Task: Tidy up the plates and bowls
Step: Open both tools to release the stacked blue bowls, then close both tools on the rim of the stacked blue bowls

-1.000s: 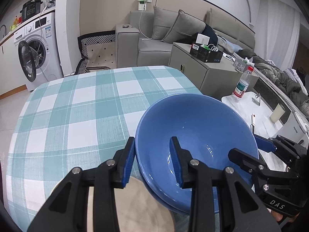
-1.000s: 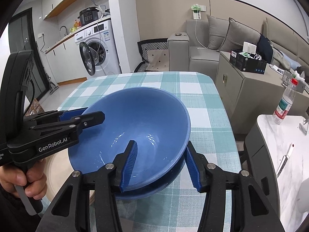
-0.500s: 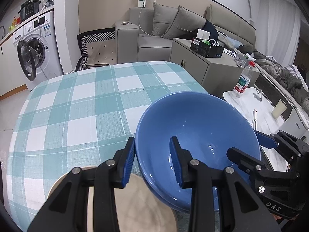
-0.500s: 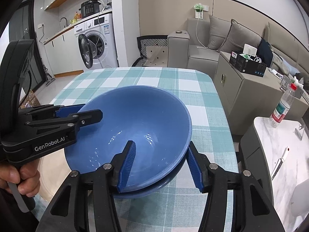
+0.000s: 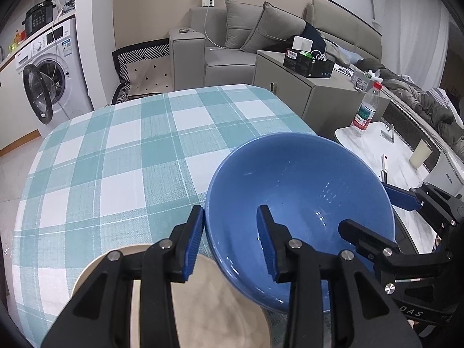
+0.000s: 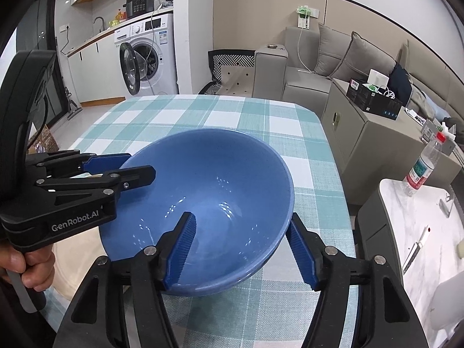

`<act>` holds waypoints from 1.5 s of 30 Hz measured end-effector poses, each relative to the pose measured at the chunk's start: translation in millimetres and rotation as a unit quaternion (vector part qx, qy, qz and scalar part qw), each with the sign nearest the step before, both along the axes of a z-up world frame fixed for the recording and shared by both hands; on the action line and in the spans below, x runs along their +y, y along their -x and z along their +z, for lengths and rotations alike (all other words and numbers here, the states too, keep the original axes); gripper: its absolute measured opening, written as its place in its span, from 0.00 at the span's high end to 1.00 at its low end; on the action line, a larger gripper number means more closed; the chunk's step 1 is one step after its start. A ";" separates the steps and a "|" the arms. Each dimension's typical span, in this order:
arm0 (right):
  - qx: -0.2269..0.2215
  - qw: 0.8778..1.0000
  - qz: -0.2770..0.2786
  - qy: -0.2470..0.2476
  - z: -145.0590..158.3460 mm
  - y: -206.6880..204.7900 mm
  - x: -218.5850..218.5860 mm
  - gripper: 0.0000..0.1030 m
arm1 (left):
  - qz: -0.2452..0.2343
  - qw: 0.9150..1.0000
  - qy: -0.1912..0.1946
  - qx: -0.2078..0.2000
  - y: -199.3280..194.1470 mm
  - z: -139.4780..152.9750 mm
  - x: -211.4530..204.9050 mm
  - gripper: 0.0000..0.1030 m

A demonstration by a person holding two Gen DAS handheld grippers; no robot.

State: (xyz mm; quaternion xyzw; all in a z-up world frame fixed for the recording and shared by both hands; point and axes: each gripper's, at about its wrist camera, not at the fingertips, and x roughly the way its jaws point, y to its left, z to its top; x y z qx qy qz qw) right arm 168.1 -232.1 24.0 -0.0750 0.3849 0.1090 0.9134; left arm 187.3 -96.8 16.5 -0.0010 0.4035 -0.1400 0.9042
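Observation:
A deep blue bowl [image 5: 298, 191] [image 6: 214, 179] sits nested in a second blue bowl, whose edge [image 6: 232, 287] shows just beneath it, on the teal checked tablecloth [image 5: 116, 159]. My left gripper [image 5: 230, 243] [image 6: 136, 163] straddles the bowl's left rim, one finger outside and one inside. Its jaws are opening and the inner pad stands off the wall. My right gripper [image 6: 243, 249] [image 5: 364, 208] straddles the near right rim. Its jaws are opening too, and both pads stand off the wall. A beige plate [image 5: 203, 304] [image 6: 78, 255] lies beside the bowls, partly under them.
A person's hand [image 6: 26, 266] holds the left gripper's handle. The table's right edge [image 6: 345, 203] drops off toward a grey cabinet [image 6: 371, 142] and a white side table [image 5: 377, 145] with a water bottle [image 5: 366, 110]. Behind the table stand a washing machine [image 6: 148, 55] and a sofa [image 5: 232, 43].
The upper blue bowl has sunk deeper into the lower one. The right gripper's jaws have spread wider off the rim. Both grippers have stayed at the bowl's sides.

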 end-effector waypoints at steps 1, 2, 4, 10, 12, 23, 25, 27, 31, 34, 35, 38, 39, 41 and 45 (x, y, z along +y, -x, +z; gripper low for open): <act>-0.002 1.000 -0.001 0.000 0.8 -0.1 -1.1 0.35 | -0.001 1.000 0.002 0.001 0.1 0.4 0.8 0.61; -0.005 1.000 -0.002 -0.002 2.1 0.3 -2.6 0.30 | -0.001 1.000 0.002 0.002 -0.2 0.5 1.3 0.56; -0.012 1.000 -0.005 -0.008 5.6 1.7 -6.4 0.25 | -0.001 1.000 0.002 0.000 0.6 0.8 2.4 0.54; -0.018 0.999 -0.029 -0.042 13.3 -0.6 -29.2 0.17 | 0.004 1.000 0.013 0.005 -0.8 4.1 8.8 0.39; -0.015 0.997 -0.039 -0.061 15.4 -2.7 -38.9 0.15 | 0.007 1.000 0.016 0.004 -1.0 5.6 11.2 0.31; 0.023 0.988 -0.050 -0.144 6.3 -15.7 -66.6 0.10 | 0.021 0.999 0.035 0.017 -7.3 2.4 20.0 0.01; 0.030 0.987 -0.045 -0.153 2.3 -17.7 -66.6 0.10 | 0.021 0.999 0.042 0.027 -9.6 -1.8 20.7 0.01; 0.035 0.986 -0.040 -0.157 -1.5 -19.6 -64.5 0.10 | 0.021 0.998 0.046 0.033 -10.2 -5.0 20.8 0.01; 0.055 0.985 -0.039 -0.159 -12.5 -24.2 -62.0 0.10 | 0.018 0.998 0.051 0.044 -10.1 -11.7 18.2 0.01; 0.059 0.984 -0.034 -0.164 -16.2 -25.0 -61.1 0.10 | 0.015 0.997 0.049 0.049 -9.7 -15.4 15.0 0.01; 0.059 0.984 -0.032 -0.164 -16.9 -25.0 -60.6 0.12 | 0.013 0.997 0.050 0.052 -10.4 -16.3 14.8 0.02; 0.064 0.984 -0.027 -0.162 -19.3 -25.5 -58.5 0.21 | 0.011 0.997 0.052 0.058 -12.2 -18.8 13.9 0.06; 0.066 0.984 -0.026 -0.162 -20.1 -25.6 -58.0 0.22 | 0.008 0.997 0.054 0.060 -12.0 -19.5 13.2 0.07; 0.069 0.984 -0.025 -0.163 -21.5 -25.9 -57.9 0.27 | 0.001 0.996 0.056 0.065 -12.9 -20.4 11.8 0.15; 0.077 0.984 -0.019 -0.160 -23.2 -25.3 -55.8 0.39 | -0.010 0.995 0.057 0.076 -12.4 -23.0 7.6 0.37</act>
